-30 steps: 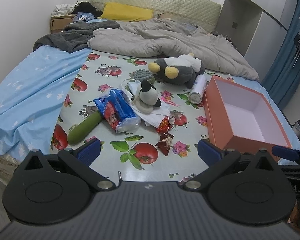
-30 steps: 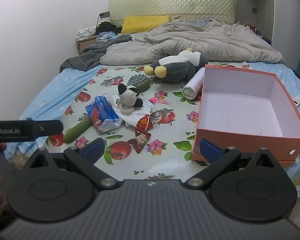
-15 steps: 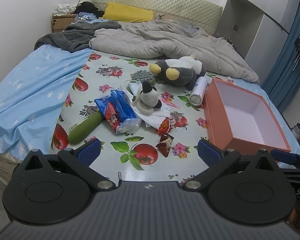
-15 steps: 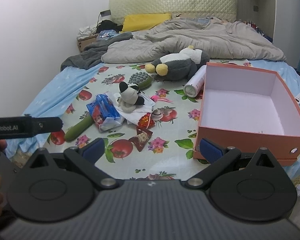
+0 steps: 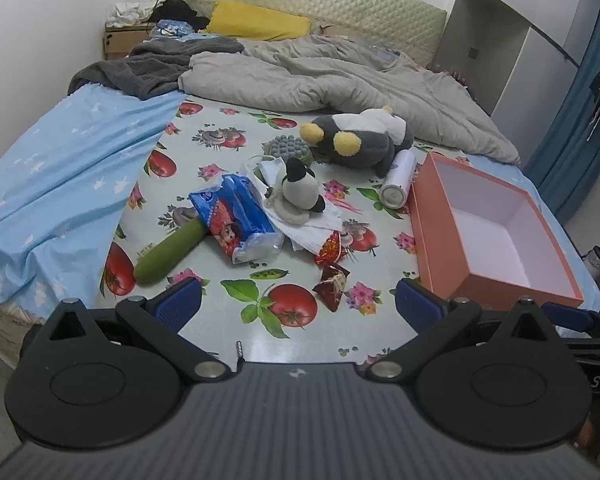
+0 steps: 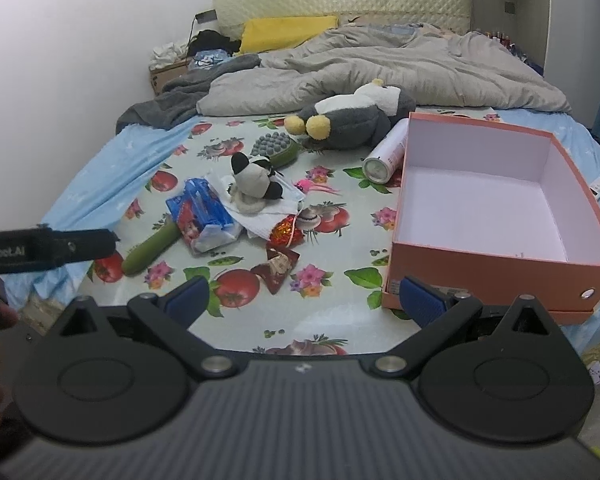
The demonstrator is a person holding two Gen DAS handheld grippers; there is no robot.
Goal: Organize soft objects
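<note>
1. Both cameras have shifted only slightly over the last second: the left wrist view has eased back a touch and risen, so the orange box [image 5: 452, 236] now sits a little lower and further from the frame's right edge, while the right wrist view has drawn marginally nearer the bed. Nothing on the fruit-print cloth [image 5: 236, 288] has moved.

2. The left gripper [image 5: 296, 300] hangs with its blue pads spread wide and nothing between them; the right gripper [image 6: 306, 296] is likewise spread wide and empty, its right pad just in front of the box's near wall.

3. Relative to the box, the soft things all lie to its left: the big grey plush [image 5: 360, 144] near its far-left corner, the small panda plush [image 5: 300, 190] resting on crumpled white tissue [image 5: 312, 228] further left, and the blue tissue pack [image 5: 236, 216] beyond that.

4. Also left of the box are a white can [image 5: 398, 180] just beside its far-left wall, a green roller handle [image 5: 168, 252] well apart from it, a studded green massager [image 5: 288, 148] and red foil packets [image 5: 334, 284].

5. The box is empty, so the sorting appears not to have begun; the small drift looks like a survey before a first reach.

6. The panda plush seems the easiest first pick, though the tissue under it may lift with it.
</note>
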